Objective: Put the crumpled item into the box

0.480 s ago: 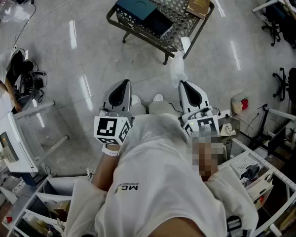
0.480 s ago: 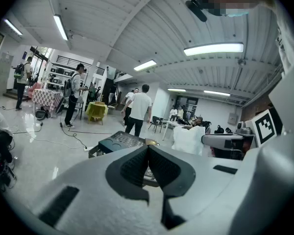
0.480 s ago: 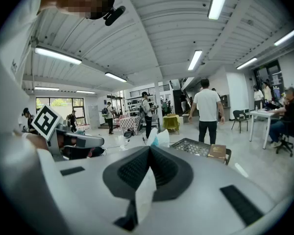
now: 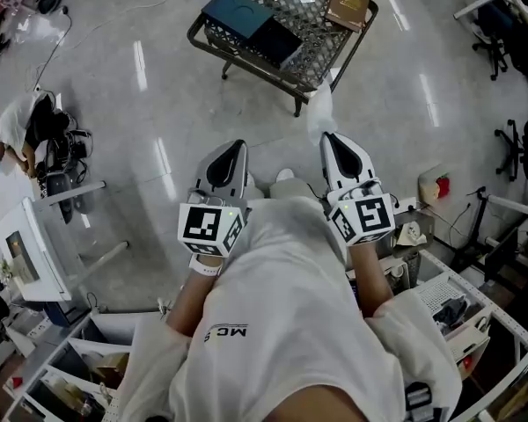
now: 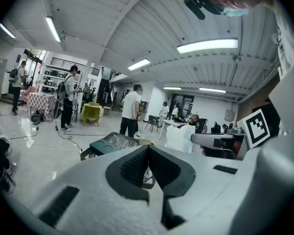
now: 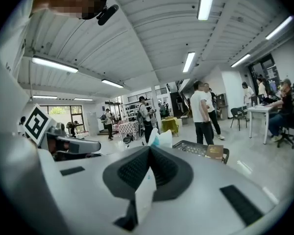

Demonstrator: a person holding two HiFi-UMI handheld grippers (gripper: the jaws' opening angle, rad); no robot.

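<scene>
White crumpled wrapper (image 4: 319, 112) clamped in the right gripper (image 4: 326, 137), dark teal box (image 4: 245, 14) ahead-left at the black mesh surface's (image 4: 312, 26) near-left corner; left gripper (image 4: 237, 146) fingers pressed together, empty.

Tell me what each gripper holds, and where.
Right gripper pinches the crumpled white item by its near end; the rest sticks out beyond. Left gripper is shut, empty.

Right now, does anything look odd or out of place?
Nothing stands out. The right tool is shut on the white crumpled item, the left tool is shut, empty, and the box lies on the wire table ahead.
</scene>
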